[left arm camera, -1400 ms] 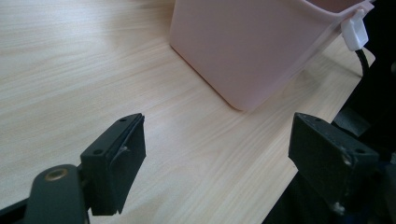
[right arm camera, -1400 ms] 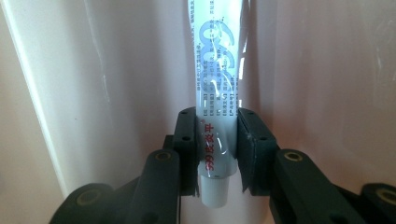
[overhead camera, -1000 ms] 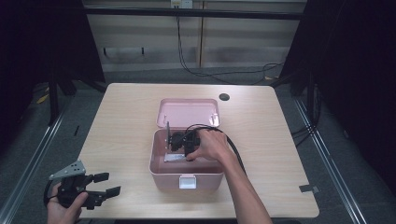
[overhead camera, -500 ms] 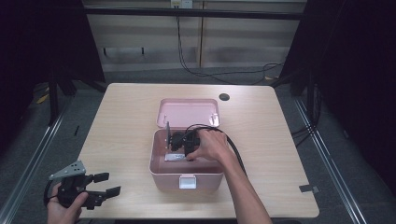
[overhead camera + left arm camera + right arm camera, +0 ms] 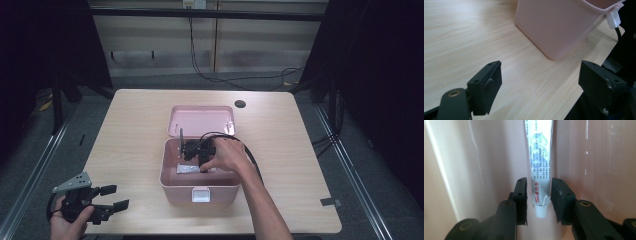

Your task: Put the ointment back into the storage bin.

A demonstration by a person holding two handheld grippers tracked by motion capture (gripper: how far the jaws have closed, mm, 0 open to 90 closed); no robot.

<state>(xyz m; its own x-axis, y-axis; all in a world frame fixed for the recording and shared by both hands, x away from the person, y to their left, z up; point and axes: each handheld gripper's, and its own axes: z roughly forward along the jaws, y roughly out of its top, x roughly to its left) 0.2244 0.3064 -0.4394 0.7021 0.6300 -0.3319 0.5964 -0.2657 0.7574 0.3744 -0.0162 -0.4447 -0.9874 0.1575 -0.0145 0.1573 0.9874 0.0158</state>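
The right gripper (image 5: 539, 200), jaws just opening, is straddling the tube (image 5: 540, 165) inside the pink box (image 5: 172, 175); the left gripper (image 5: 111, 197) is hovering wide open at the table's (image 5: 300, 145) front-left corner.

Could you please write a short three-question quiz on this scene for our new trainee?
1. True or false: the left gripper rests inside the pink box.
2. What lies between the jaws of the right gripper? A) a tube B) a spoon C) a battery
3. Fill in: the box's lid is ____.

Key
1. False; it is held near the front left corner of the table, jaws spread with nothing between them.
2. A; the tube lies on the box floor, with small gaps between it and the pads, which have just been opening.
3. Open, folded back behind the box.
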